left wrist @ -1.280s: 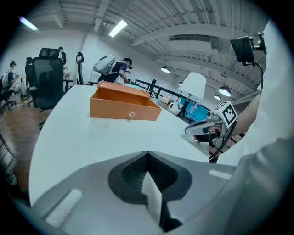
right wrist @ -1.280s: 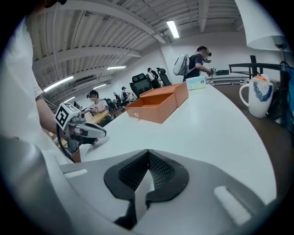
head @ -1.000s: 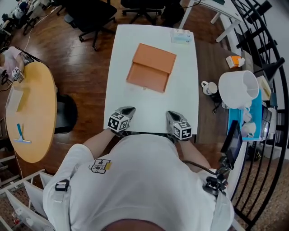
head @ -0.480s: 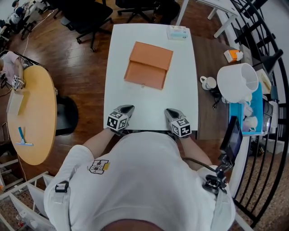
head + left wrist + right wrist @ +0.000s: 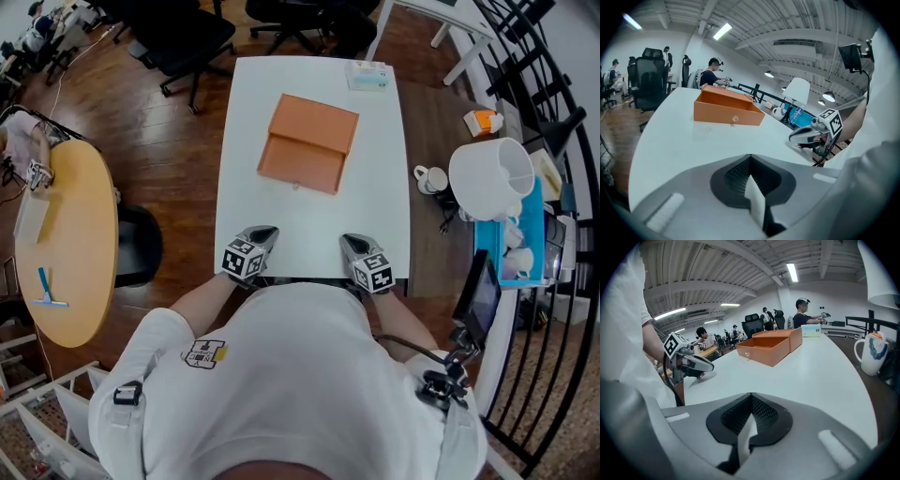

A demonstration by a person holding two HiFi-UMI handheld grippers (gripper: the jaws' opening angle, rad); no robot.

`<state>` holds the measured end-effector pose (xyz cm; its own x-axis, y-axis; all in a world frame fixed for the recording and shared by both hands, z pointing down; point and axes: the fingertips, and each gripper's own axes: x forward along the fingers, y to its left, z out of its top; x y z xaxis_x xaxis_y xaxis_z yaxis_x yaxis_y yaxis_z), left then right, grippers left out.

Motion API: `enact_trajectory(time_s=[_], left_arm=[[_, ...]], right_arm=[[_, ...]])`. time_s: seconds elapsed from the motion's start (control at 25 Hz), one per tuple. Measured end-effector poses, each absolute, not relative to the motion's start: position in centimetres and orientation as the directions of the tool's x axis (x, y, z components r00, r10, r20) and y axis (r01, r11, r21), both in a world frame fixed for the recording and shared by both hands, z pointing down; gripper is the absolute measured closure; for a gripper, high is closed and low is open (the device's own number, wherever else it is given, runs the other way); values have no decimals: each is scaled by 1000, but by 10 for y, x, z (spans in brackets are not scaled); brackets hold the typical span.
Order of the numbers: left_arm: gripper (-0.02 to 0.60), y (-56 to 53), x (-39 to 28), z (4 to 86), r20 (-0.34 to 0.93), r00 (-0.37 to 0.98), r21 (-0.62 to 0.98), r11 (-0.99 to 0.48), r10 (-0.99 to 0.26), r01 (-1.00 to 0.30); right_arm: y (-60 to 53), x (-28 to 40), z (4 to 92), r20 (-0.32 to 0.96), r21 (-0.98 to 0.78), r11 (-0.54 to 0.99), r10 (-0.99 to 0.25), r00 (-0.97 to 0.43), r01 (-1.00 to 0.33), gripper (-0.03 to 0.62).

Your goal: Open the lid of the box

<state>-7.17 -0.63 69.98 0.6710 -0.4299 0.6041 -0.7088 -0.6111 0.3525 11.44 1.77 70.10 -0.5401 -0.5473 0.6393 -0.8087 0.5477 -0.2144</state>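
Observation:
An orange box (image 5: 307, 142) lies in the far half of the white table (image 5: 375, 206). Its front part (image 5: 727, 112) looks open on top and carries a small knob; a flat orange panel (image 5: 316, 118) sits behind it. Both grippers rest at the table's near edge, well short of the box. My left gripper (image 5: 264, 232) is shut with nothing in it, its jaws meeting at the tip (image 5: 750, 155). The same holds for my right gripper (image 5: 348, 241), empty and closed at the tip (image 5: 751, 394). The box also shows in the right gripper view (image 5: 771, 347).
A small pale packet (image 5: 368, 75) lies at the table's far edge. To the right stand a white mug (image 5: 431, 180), a large white shade (image 5: 495, 183) and a black railing (image 5: 548, 84). A round yellow table (image 5: 61, 234) is at the left, office chairs (image 5: 187, 33) beyond.
Both grippers stay at the near table edge, still shut. Only the head view has shifted slightly; the box has not moved.

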Motion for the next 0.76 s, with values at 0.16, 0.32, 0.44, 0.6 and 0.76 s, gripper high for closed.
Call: enact_trajectory(time_s=[0.16,0.32,0.44,0.6,0.76], left_arm=[[581,-5,-73,697,603,674,355,-614,-426,-705],[581,-5,-74,694,596,675,352,-614,-434,-706],[581,-6,-77,692,592,673,348,-613,-443,-709],[581,-6,-76,692,587,671,348,-608,-453,-714],[581,-5,-73,694,578,672,351,-603,-462,-716]], right_arm=[[19,113,699,640,-215,550,-545,-542,-807,595],[20,112,697,639,-210,558,-543,-545,-803,595],[19,109,696,638,-211,563,-541,-549,-799,595],[19,109,697,641,-211,571,-532,-553,-793,595],[21,112,699,644,-206,574,-530,-552,-792,595]])
